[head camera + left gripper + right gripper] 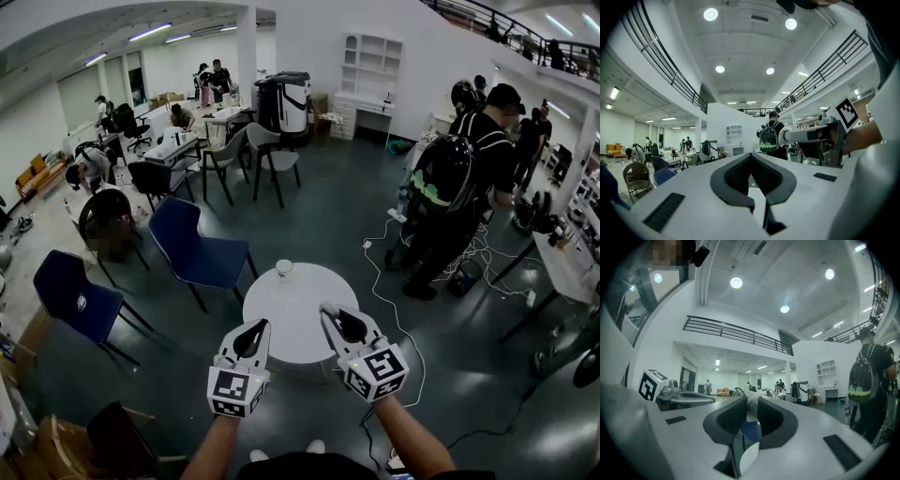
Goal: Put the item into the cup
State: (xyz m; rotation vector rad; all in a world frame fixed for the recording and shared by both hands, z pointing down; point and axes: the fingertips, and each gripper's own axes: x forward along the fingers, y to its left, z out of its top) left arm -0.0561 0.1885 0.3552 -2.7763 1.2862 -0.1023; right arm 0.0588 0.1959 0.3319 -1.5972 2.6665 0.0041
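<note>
1. Nearest the head camera, the left gripper (260, 324) and the right gripper (328, 309) were held side by side above the near edge of a round white table (298, 328).
2. Left gripper (751, 155): the jaws were seen closed tip to tip, with nothing between them.
3. Right gripper (751, 398): the jaws were clamped on a small white item (752, 408), which was held in the air.
4. A cup (284, 267) was set upright at the table's far edge, well apart from both grippers.
5. A blue chair (195, 246) was placed beyond the table on the left; a person with a backpack (448, 183) was seen standing on the right.
</note>
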